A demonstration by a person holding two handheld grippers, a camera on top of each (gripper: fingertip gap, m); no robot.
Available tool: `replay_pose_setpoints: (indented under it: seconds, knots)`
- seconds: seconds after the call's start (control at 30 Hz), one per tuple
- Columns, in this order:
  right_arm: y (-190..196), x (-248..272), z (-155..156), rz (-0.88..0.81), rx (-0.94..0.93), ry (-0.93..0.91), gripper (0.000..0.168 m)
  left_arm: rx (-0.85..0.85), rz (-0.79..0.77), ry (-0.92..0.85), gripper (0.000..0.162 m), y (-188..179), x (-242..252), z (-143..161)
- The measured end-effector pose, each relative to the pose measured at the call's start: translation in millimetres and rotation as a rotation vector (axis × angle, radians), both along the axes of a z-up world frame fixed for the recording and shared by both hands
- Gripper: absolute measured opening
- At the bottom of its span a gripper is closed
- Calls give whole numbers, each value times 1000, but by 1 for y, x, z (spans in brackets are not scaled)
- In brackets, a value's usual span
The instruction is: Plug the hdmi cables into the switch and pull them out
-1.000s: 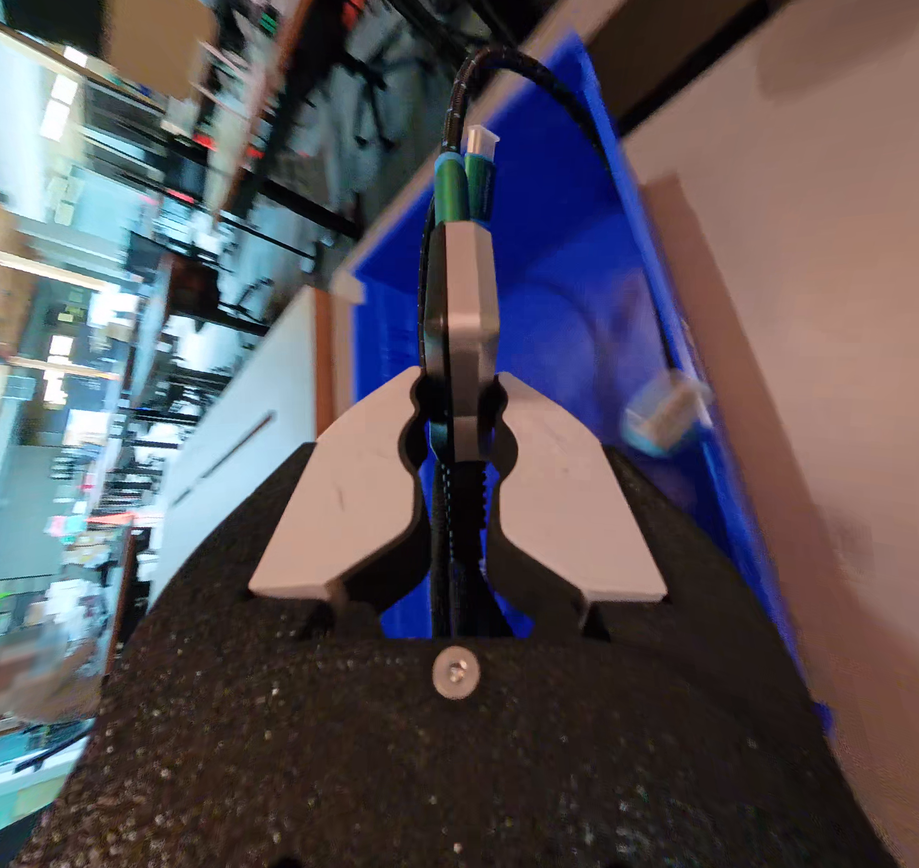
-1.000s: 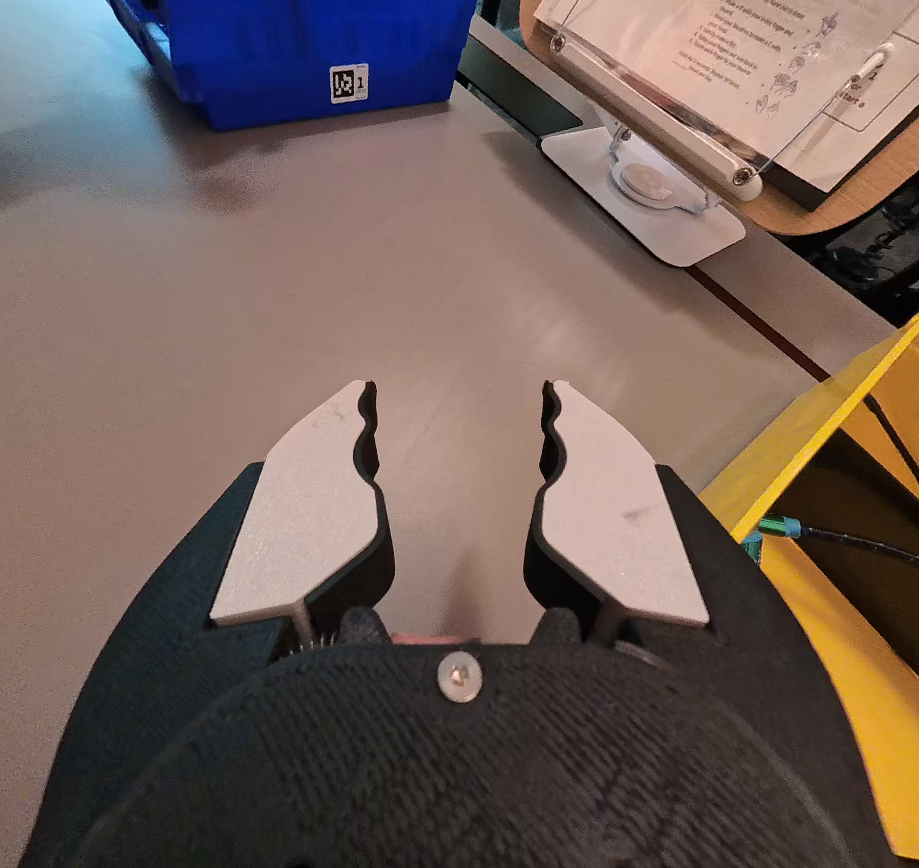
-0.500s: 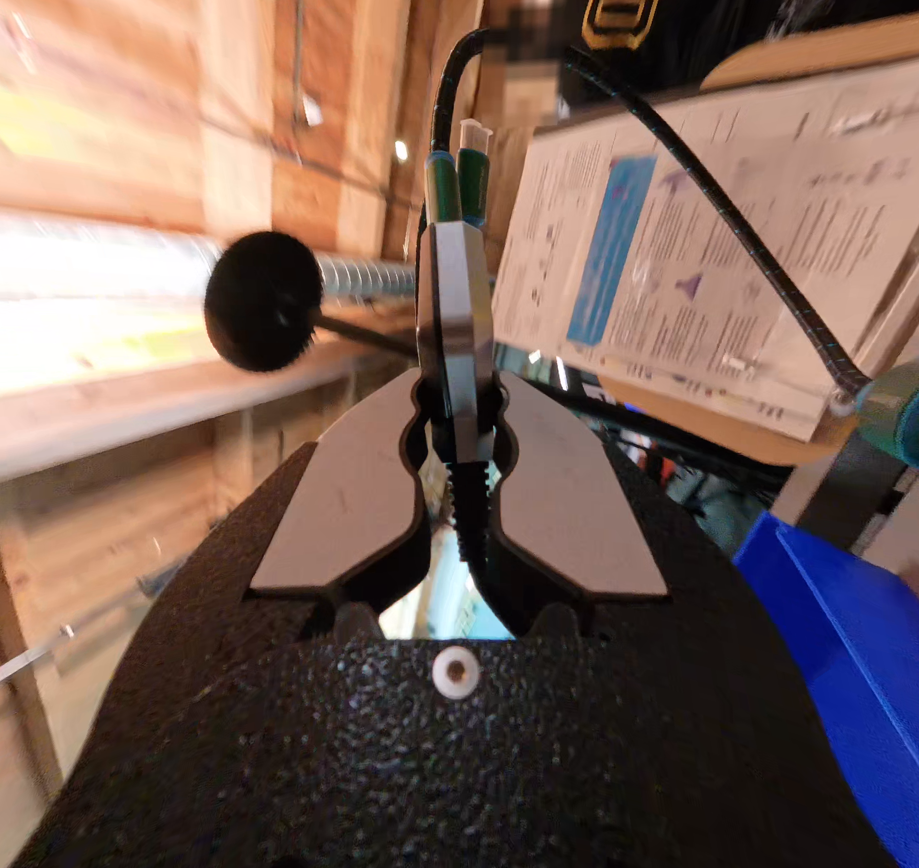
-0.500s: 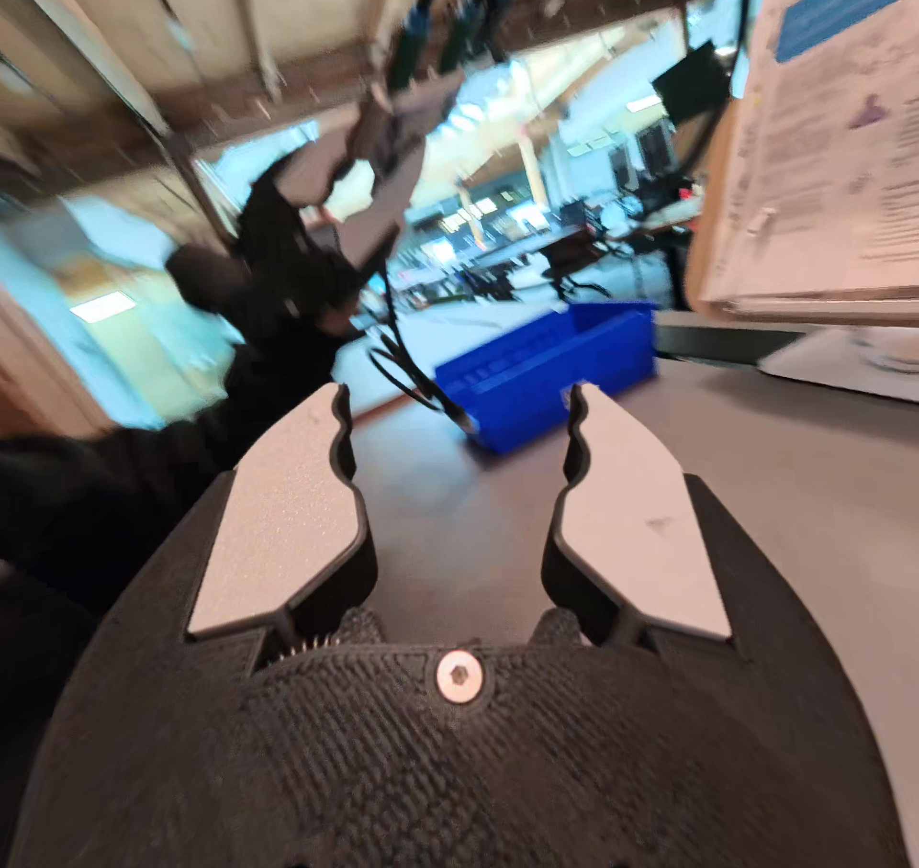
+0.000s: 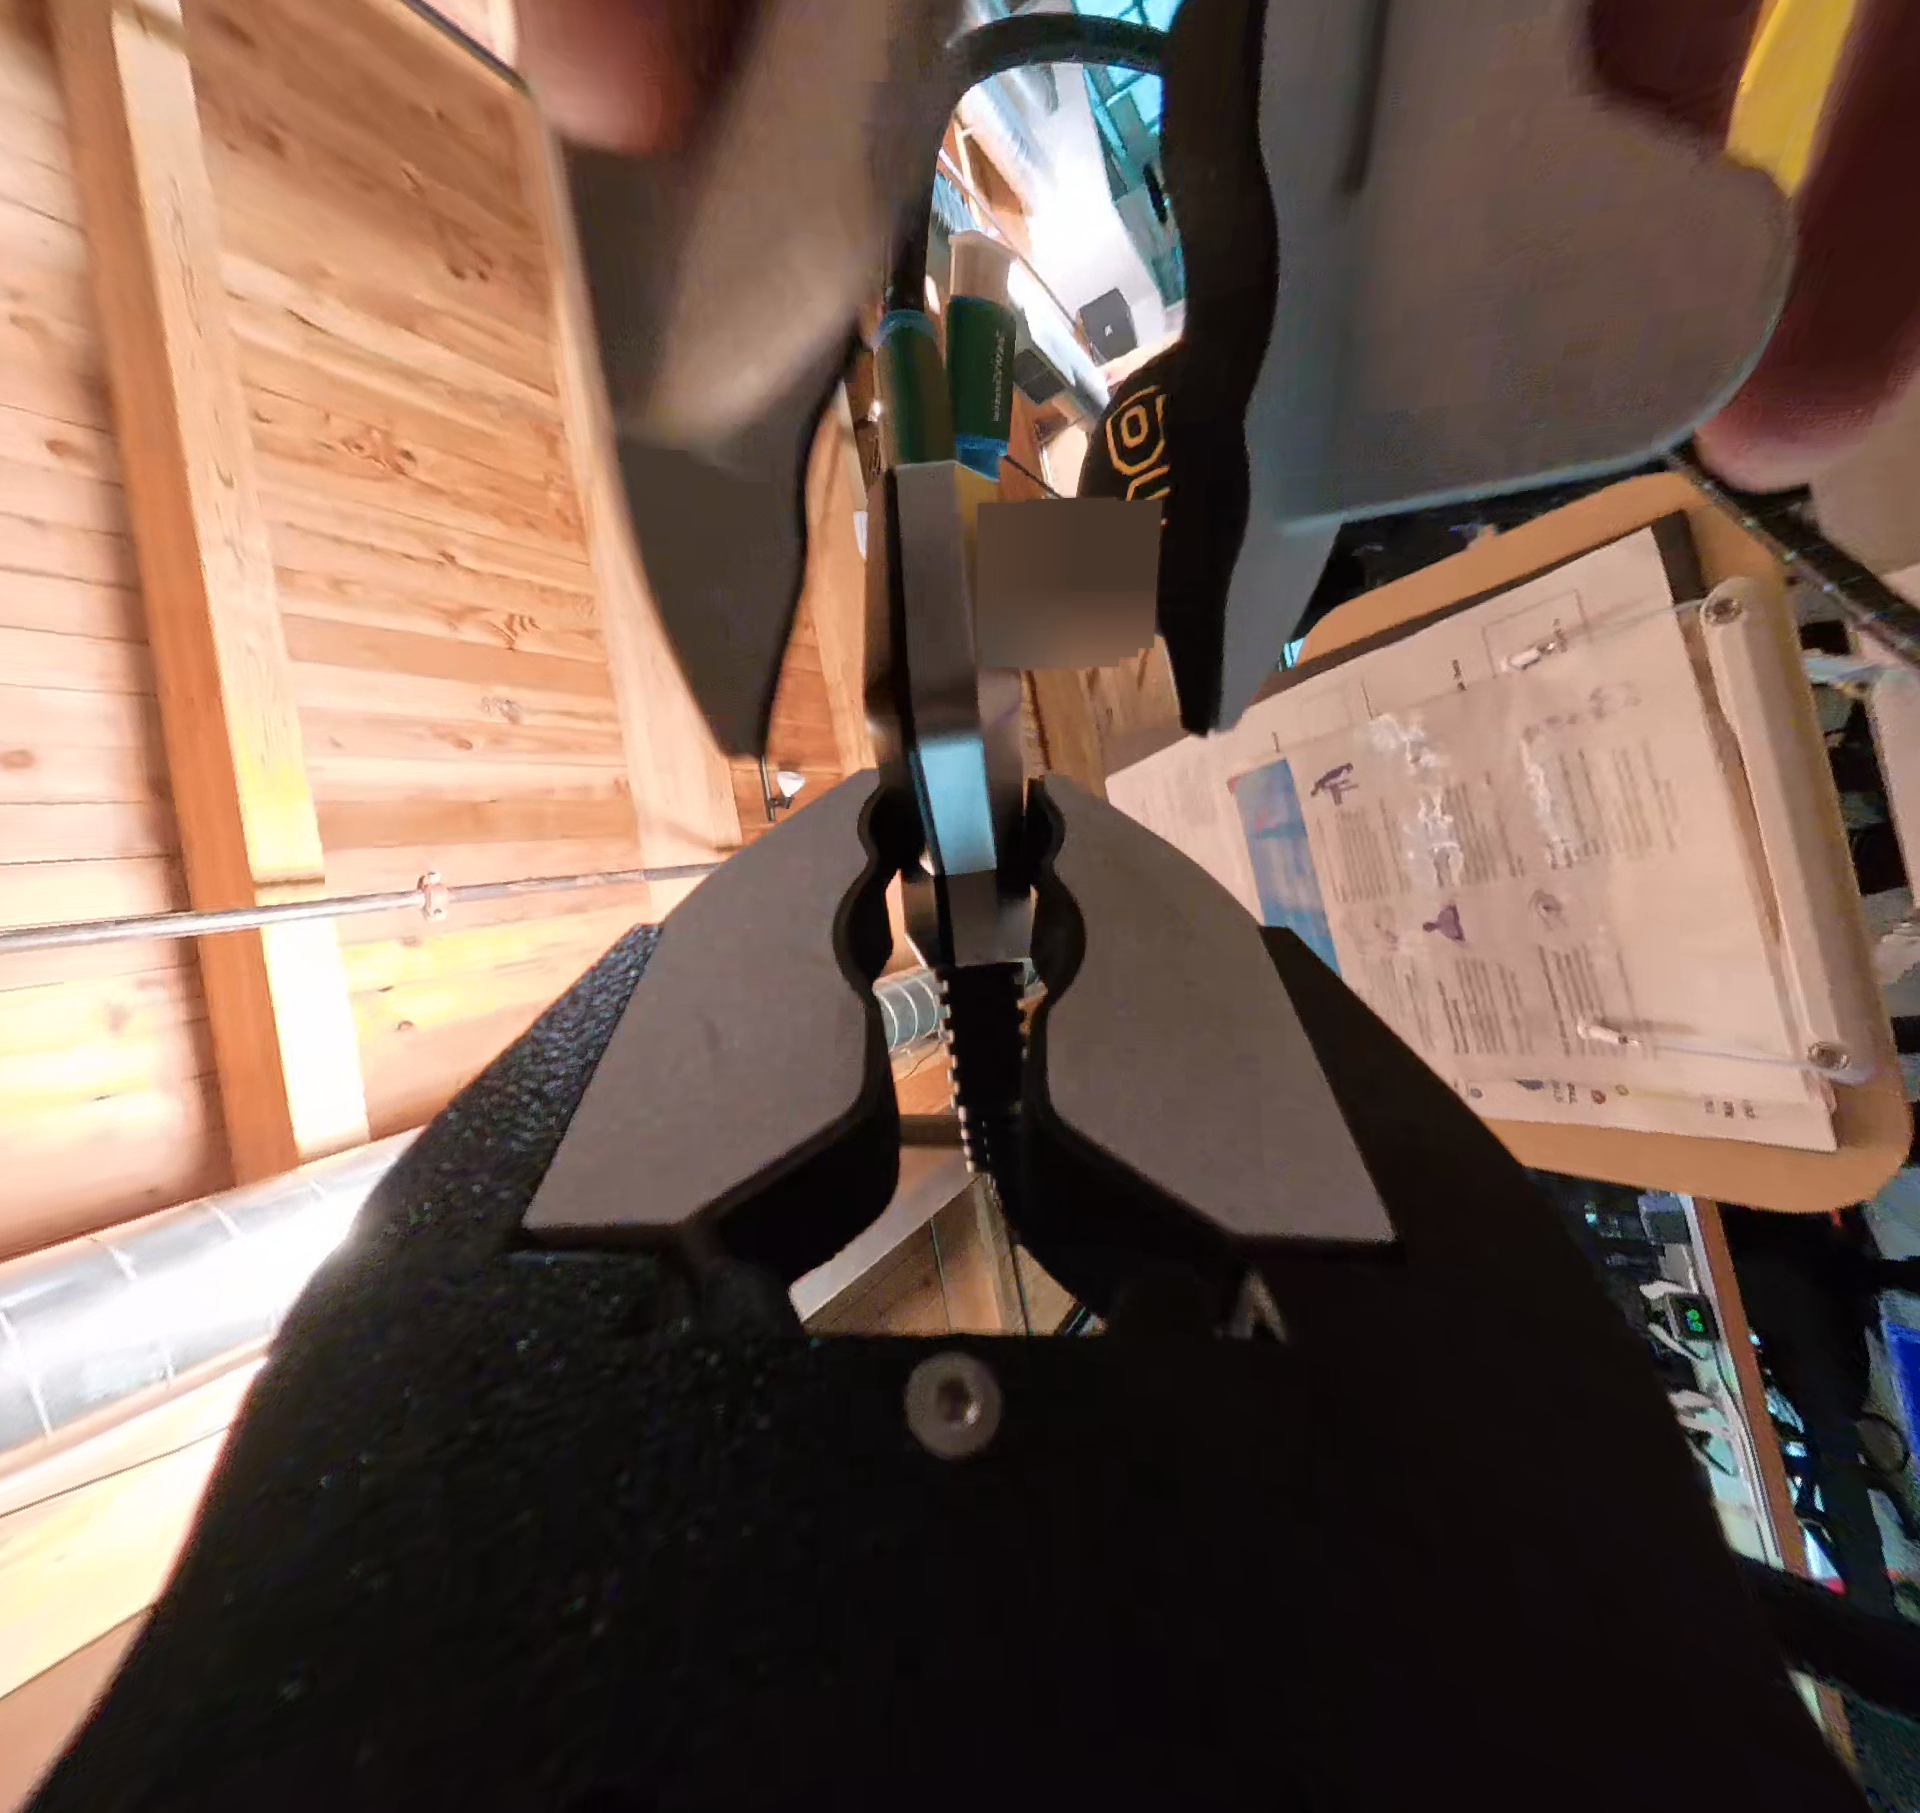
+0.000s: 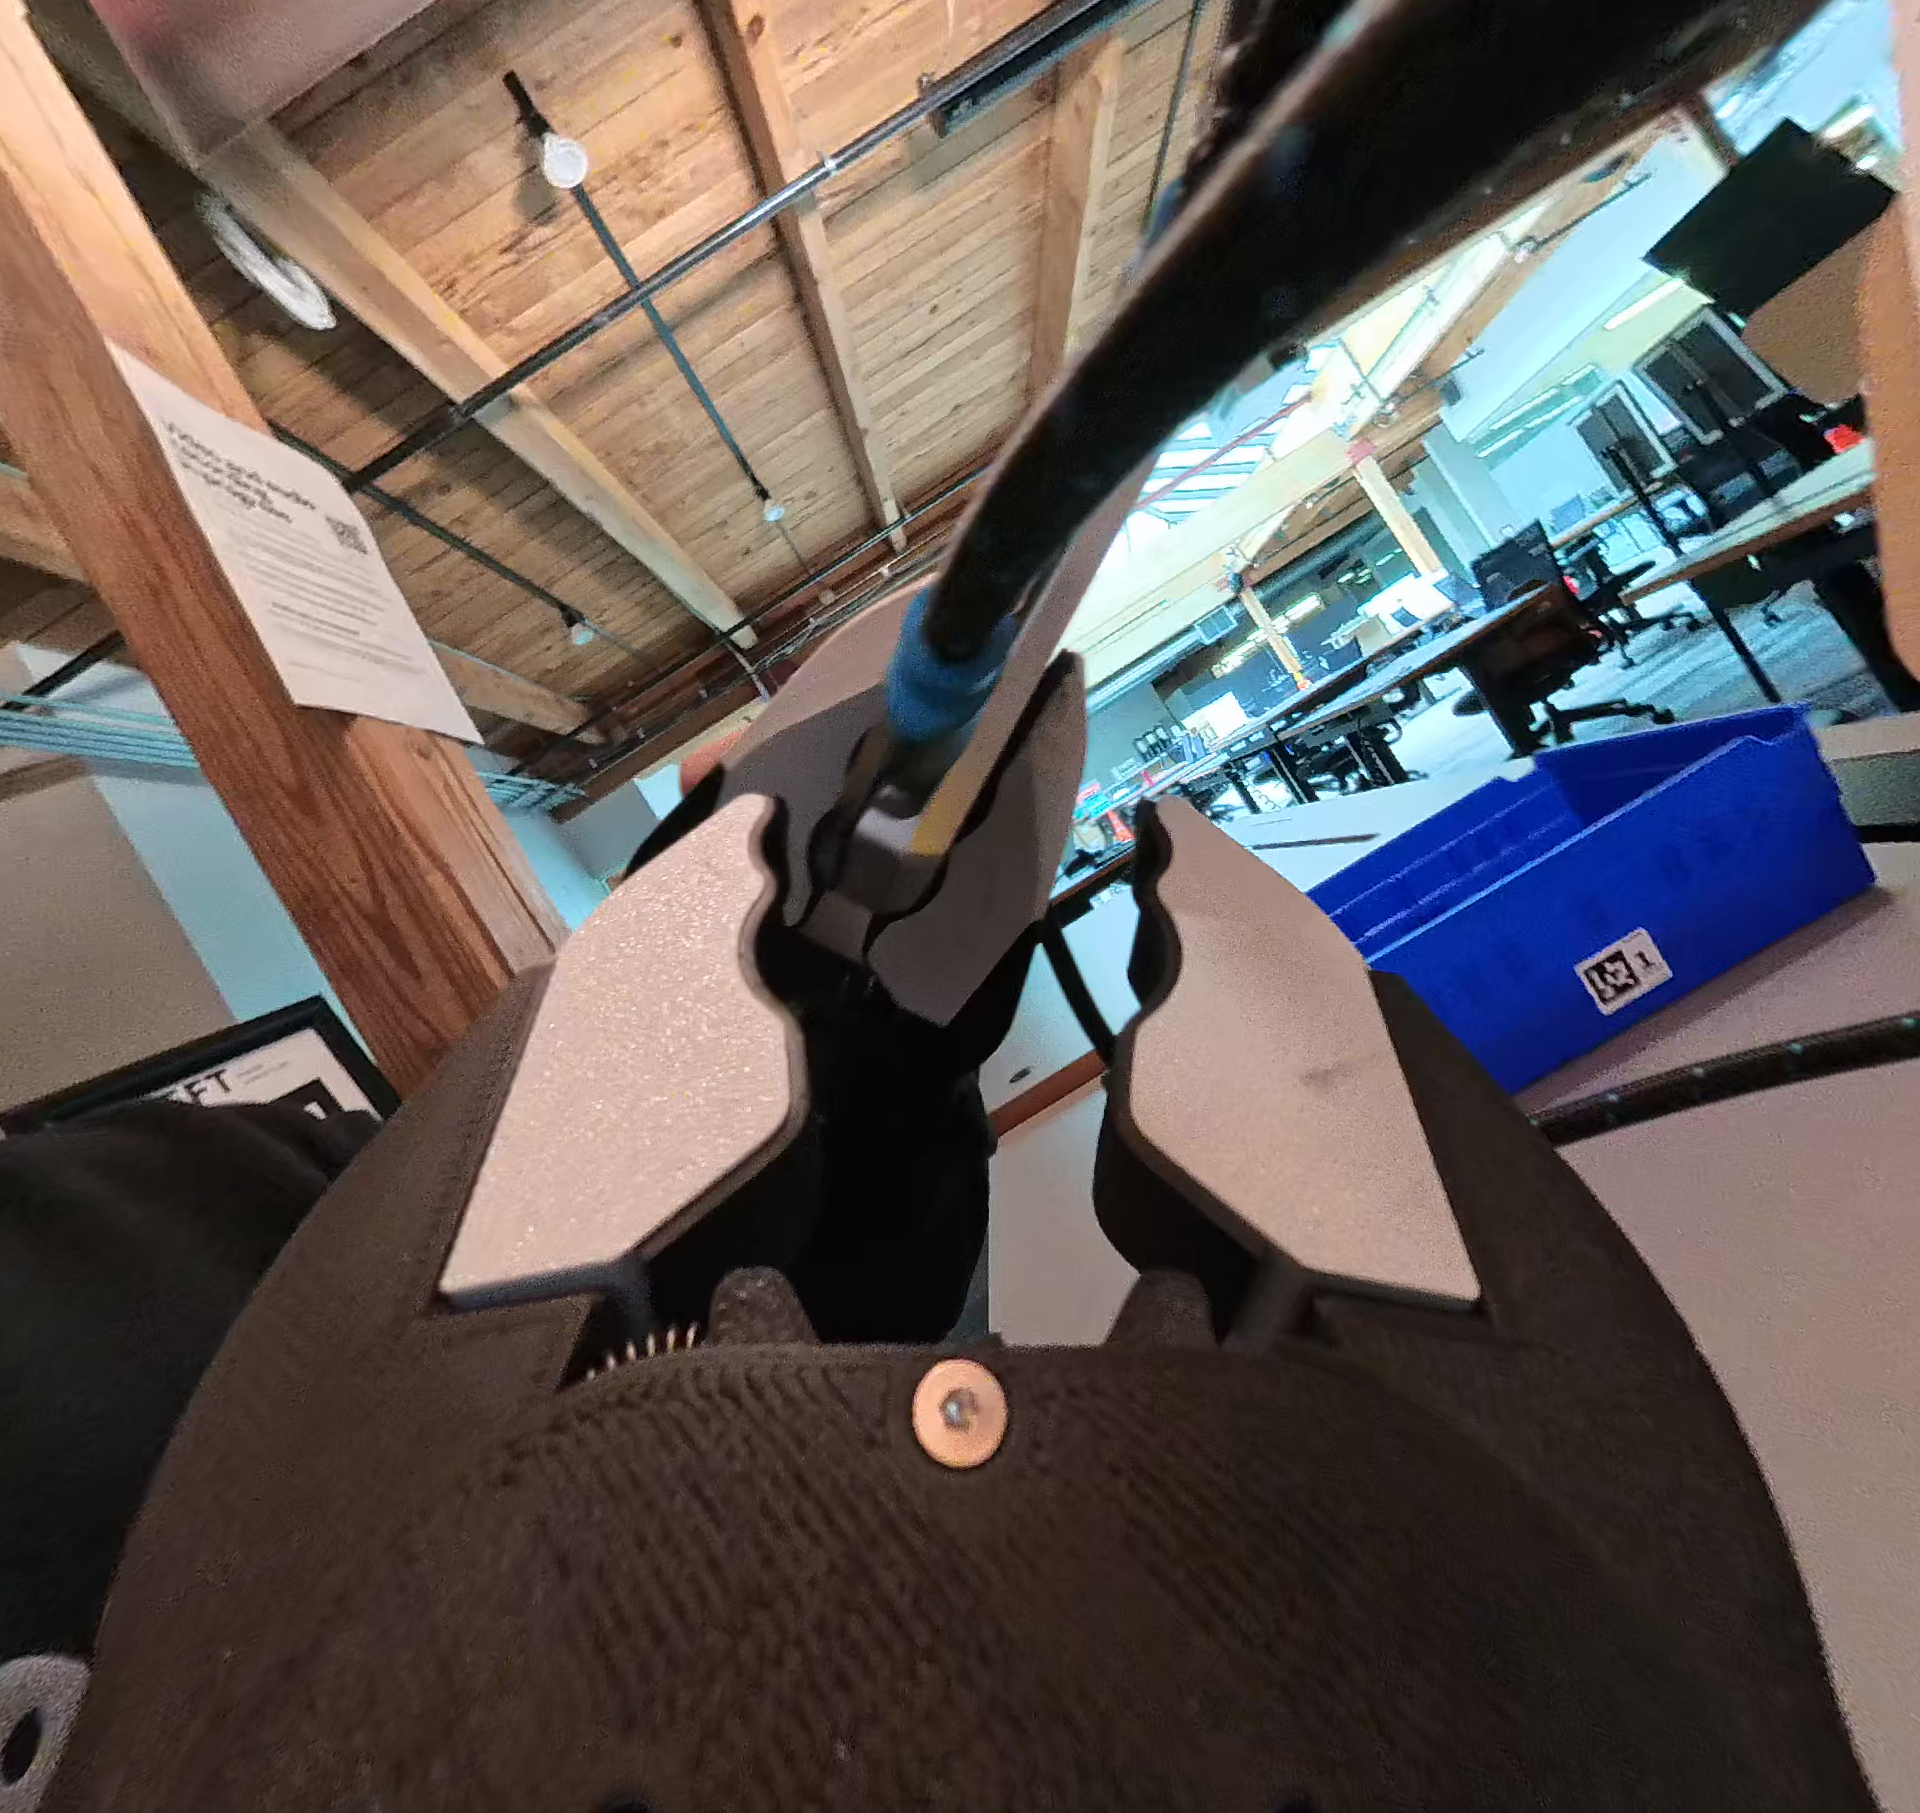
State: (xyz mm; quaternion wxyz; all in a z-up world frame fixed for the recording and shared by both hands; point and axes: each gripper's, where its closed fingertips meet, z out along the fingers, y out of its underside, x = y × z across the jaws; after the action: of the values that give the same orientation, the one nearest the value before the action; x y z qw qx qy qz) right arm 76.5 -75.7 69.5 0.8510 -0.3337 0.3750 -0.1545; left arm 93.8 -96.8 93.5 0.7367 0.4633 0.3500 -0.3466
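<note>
Left wrist view: slim grey metal HDMI switch [image 5: 940,714] clamped edge-on between the fingers of the left gripper [image 5: 961,890], lifted into the air against a timber ceiling.
Left fingers: narrow, pinched on the switch's lower end.
Plugs: two green-shelled HDMI cable plugs [image 5: 951,381] seated side by side at the switch's far end; black braided cable [image 5: 1039,44] arching away above.
Right gripper: fingers wide apart [image 6: 956,942], nothing held; seen opposite in the left view [image 5: 997,413], straddling the plug end.
Step in hand: likely the pull-out stage, right gripper lining up on a plug.
Next move: closing on one plug shell only, then pulling straight along the switch, away from the left gripper.
Long axis: running forward along the left fingers, plug end pointing away from that camera, towards the right gripper.
Elsewhere: blue plastic bin [image 6: 1621,890] on the grey tabletop [image 6: 1714,1233], well apart.
</note>
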Motion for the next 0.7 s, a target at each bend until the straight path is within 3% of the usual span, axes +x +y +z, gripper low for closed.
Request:
replay_pose_setpoints:
  seconds: [0.13, 0.3, 0.4, 0.53, 0.7]
  knots:
    - [-16, 3, -7, 3, 79, 12, 41, 50, -13, 46, 22, -12, -1, -22]
    - [-23, 17, -34, 27, 47, 122, 30, 101, -3, 96, 22, -16, 10, -49]
    - [-28, 25, -45, 70, 138, 141, 27, 166, 7, 204, 24, -18, 20, -63]
    - [-45, 27, -48, 76, 249, 117, 24, 202, -64, 548, 48, -8, 19, -67]
    - [-62, 25, -51, 21, 263, 113, 23, 189, -212, 1167, 51, 11, 18, -67]
